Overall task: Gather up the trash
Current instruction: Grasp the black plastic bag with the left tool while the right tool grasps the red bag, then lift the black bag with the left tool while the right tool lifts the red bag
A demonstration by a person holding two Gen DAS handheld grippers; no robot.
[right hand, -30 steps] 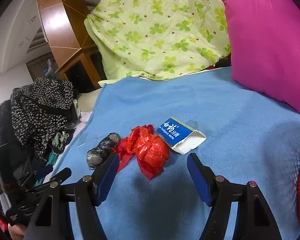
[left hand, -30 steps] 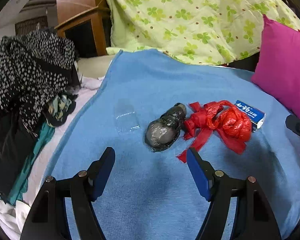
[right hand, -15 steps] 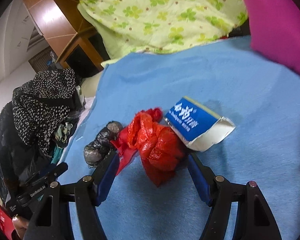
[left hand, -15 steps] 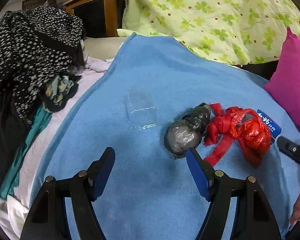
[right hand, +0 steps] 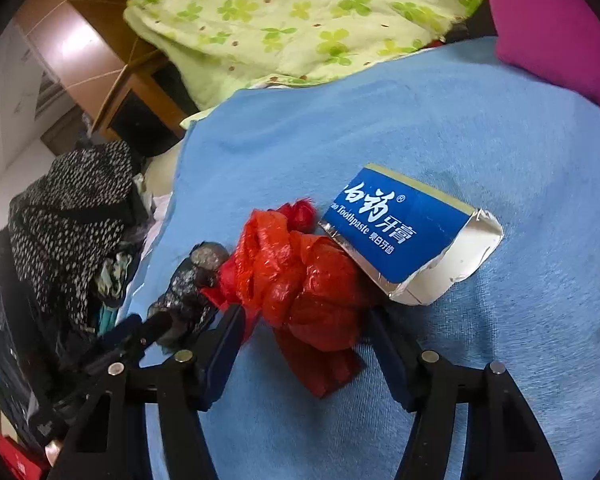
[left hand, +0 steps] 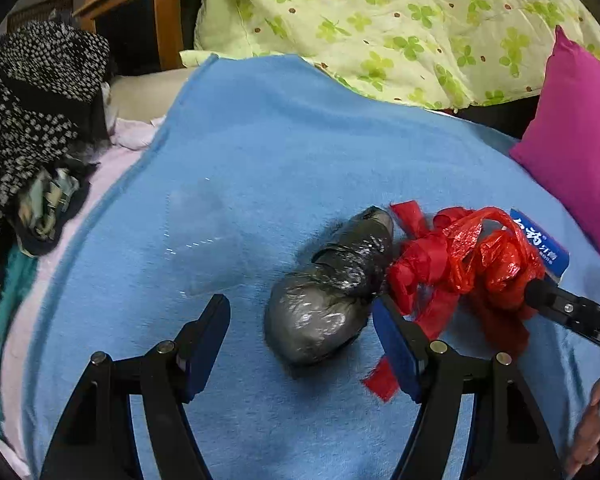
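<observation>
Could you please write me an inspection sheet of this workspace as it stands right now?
Surface: blue blanket spread over a bed.
Job's things: black plastic bundle, red plastic bag, torn blue toothpaste box and a clear plastic sheet, all lying on the blanket.
Clutter: pile of clothes at the blanket's left edge.
Grippers: left gripper open, jaws either side of the black bundle; right gripper closing around the red bag, pads not visibly pressing.
Cables: nothing seen.
Surroundings: green clover quilt, magenta pillow, wooden furniture behind.
</observation>
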